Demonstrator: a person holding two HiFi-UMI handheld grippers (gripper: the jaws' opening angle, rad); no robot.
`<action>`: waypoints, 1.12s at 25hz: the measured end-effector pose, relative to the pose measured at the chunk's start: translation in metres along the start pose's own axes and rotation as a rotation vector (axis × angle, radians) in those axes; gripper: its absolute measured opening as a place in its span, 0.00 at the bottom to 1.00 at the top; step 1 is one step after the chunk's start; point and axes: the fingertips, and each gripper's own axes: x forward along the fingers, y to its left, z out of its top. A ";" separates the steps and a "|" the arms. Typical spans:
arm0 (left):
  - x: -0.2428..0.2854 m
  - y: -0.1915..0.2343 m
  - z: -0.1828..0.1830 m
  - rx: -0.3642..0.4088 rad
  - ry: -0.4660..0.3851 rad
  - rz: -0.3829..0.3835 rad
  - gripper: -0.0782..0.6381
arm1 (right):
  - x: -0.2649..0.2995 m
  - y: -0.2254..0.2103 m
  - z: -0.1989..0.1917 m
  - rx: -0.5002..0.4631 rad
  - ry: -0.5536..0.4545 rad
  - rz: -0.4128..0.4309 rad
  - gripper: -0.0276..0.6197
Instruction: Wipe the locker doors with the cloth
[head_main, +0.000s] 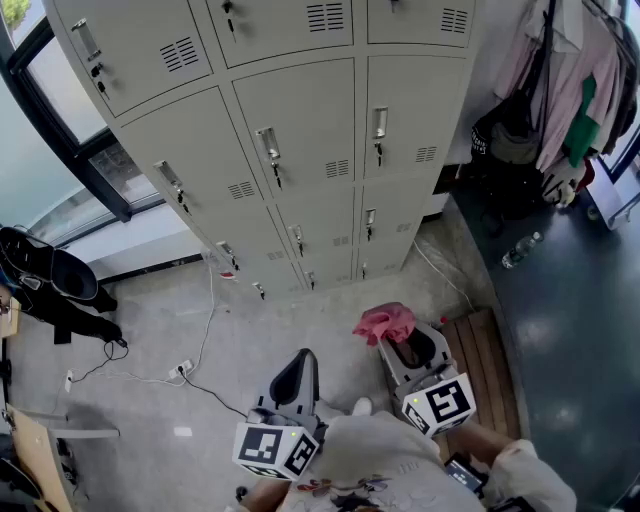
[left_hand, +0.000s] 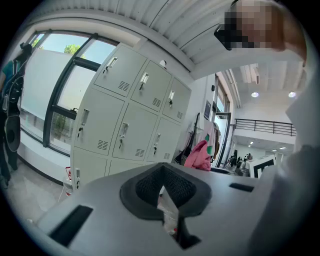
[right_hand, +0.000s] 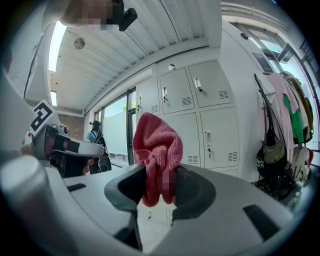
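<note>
Here the right gripper (head_main: 399, 342) has its fingers clamped on the pink cloth (head_main: 385, 322) at lower centre, bunched ready for the lockers (head_main: 300, 130) above. The left gripper (head_main: 300, 366) hangs empty beside it, fingers pinched together.

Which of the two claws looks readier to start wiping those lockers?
The right claw, I'd say: it is shut on the pink cloth and aimed toward the lockers. The left claw is shut on nothing, so it would first need to take the cloth.
</note>
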 end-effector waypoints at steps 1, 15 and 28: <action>0.000 -0.002 0.002 0.005 -0.009 0.001 0.11 | -0.001 0.000 0.001 -0.001 -0.005 0.005 0.26; 0.009 -0.018 -0.011 0.032 0.004 0.014 0.11 | -0.015 -0.008 -0.001 0.082 -0.028 0.061 0.26; 0.096 0.108 -0.001 0.018 0.017 0.067 0.11 | 0.133 -0.004 -0.016 0.080 -0.005 0.078 0.26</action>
